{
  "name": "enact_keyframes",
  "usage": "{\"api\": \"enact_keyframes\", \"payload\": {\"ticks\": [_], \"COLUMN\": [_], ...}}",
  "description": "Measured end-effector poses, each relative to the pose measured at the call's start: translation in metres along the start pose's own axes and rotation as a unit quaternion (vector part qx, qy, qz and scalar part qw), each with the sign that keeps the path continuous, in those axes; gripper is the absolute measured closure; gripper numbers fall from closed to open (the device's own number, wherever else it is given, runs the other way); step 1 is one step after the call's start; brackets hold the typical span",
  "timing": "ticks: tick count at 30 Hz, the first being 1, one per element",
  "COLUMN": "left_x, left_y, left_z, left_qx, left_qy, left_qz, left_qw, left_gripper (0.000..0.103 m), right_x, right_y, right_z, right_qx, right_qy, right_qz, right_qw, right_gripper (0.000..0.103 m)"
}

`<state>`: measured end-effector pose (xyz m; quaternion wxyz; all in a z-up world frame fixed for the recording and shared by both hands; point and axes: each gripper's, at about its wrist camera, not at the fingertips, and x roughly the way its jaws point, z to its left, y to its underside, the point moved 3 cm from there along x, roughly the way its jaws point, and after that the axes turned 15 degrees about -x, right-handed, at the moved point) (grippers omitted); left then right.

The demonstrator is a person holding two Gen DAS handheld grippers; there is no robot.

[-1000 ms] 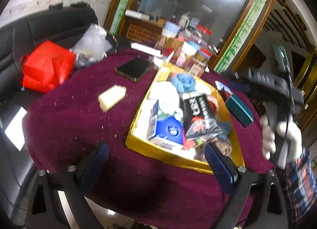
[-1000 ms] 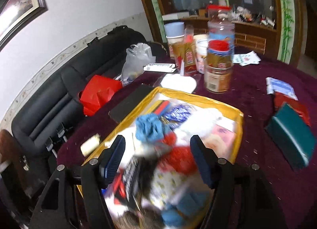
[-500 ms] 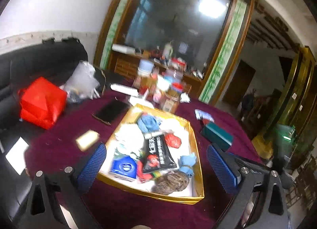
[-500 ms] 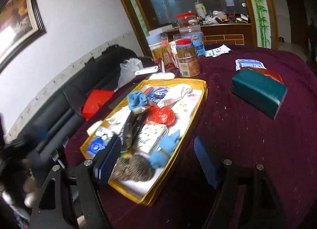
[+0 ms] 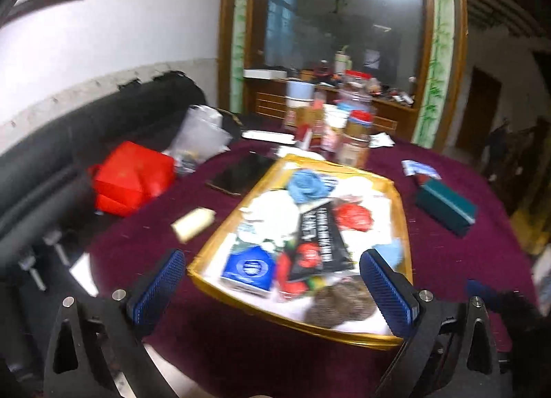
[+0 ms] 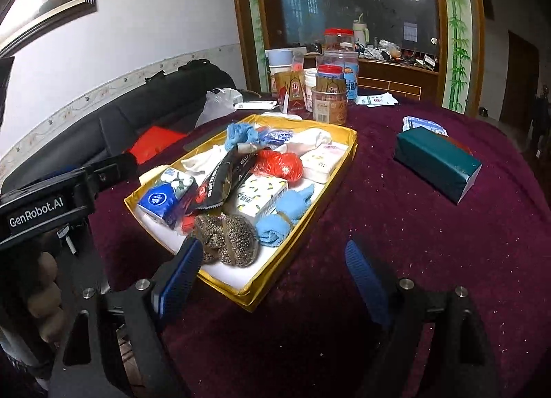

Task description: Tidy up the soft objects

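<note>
Right gripper spread empty, yellow tray holding tissue packs, socks

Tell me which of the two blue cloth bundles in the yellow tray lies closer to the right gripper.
The light blue rolled cloth at the yellow tray's near edge, beside the brown mesh bundle; the other blue cloth lies at the far end.

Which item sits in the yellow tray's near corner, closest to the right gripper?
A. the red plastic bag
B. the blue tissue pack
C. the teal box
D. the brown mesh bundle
D: the brown mesh bundle lies at the near end of the yellow tray, just beyond the open right gripper.
</note>
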<state>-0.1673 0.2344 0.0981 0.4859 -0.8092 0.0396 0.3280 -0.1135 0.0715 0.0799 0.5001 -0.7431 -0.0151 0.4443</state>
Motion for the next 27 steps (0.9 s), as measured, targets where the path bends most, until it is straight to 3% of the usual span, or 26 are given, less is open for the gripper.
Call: {"api": "enact_keyframes", "payload": {"ticks": [3,27], "left_x": [-0.001,0.016], "left_y": [-0.001,0.002], "left_z": [0.005,0.038], "left_qx": [0.005,-0.010], "left_qy": [-0.023,-0.059], "left_qz": [-0.013,0.009], "left_qw": [0.9996,0.9982], "left_gripper": [0.000,0.000], "right_x": [0.005,0.015], "right_y": [0.000,-0.003], "right_z": [0.001,0.030], "right_qx": [0.000,-0.035], "right_qy": [0.001,-0.006], "right_qz": [0.007,0.026], "right_qw": [1.000,0.999], "right_gripper": [0.019,0.018]}}
